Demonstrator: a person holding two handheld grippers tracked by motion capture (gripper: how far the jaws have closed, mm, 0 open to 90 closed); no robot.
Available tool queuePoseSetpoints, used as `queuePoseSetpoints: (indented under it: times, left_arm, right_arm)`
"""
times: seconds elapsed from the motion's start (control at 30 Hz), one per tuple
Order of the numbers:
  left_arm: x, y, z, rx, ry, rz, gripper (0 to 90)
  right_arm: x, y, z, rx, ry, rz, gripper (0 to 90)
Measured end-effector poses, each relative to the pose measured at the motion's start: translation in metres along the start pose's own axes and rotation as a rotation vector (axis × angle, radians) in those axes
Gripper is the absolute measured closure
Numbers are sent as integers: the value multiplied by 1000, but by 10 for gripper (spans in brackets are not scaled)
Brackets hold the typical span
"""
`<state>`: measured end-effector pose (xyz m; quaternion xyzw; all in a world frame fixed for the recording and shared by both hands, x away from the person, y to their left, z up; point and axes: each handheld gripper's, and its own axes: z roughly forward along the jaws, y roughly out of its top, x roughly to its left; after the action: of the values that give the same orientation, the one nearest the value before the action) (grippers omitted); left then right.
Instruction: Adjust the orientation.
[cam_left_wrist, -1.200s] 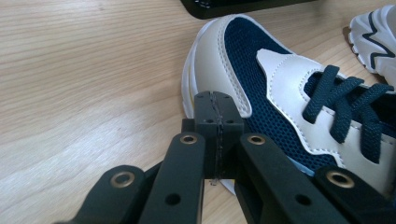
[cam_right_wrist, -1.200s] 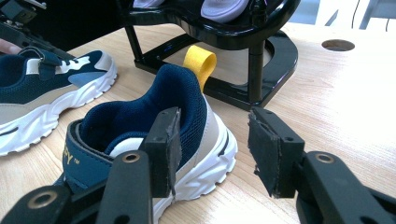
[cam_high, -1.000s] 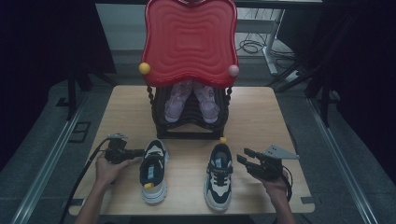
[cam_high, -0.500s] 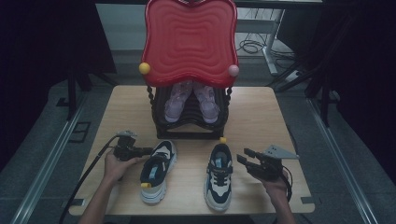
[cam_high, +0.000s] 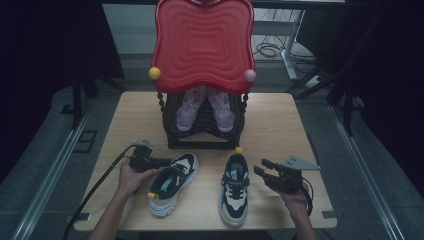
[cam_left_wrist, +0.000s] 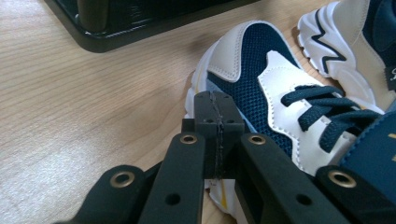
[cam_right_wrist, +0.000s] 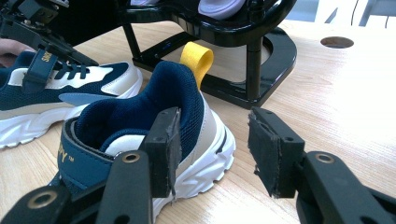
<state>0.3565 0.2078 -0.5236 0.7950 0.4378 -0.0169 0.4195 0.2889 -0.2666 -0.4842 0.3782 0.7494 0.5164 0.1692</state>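
navy-and-white sneakers (cam_high: 172, 182) on table, left tongs (cam_left_wrist: 219, 121) closed against toe, right tongs (cam_right_wrist: 212, 154) open

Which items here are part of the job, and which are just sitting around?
In the job:
- left sneaker, nudged askew by the shut left gripper
- right sneaker, its heel beside the open right gripper
- black shoe rack, likely where they go

Lying about:
- pink shoes already on the rack
- red wavy panel
- cables on the floor
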Motion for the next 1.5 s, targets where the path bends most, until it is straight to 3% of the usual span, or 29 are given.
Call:
queuePoseSetpoints:
  times: [0.17, 0.23, 0.33, 0.5, 0.87, 1.2, 1.5]
  left_arm:
    - [0, -2, -10, -34, 37, -14, 859]
    - [1, -5, -21, -62, 58, -42, 831]
    - [0, -8, -27, -70, 62, -49, 800]
    - [-14, -14, -33, -51, 105, 5, 688]
    - [-28, -21, -44, -55, 187, 22, 437]
    - [-36, -39, -71, -118, 230, -21, 393]
    - [-40, -47, -79, -138, 258, -5, 390]
  right_arm:
    - [0, 0, -1, -6, 0, 0, 539]
    - [-1, 0, -1, -5, 1, 3, 539]
    - [0, 0, 0, -4, 4, 4, 539]
    - [0, 0, 0, -7, 6, 2, 539]
    - [0, 0, 0, -2, 7, 6, 534]
    - [4, 2, 0, -7, 25, -10, 530]
    - [10, 3, 1, -11, 33, -29, 549]
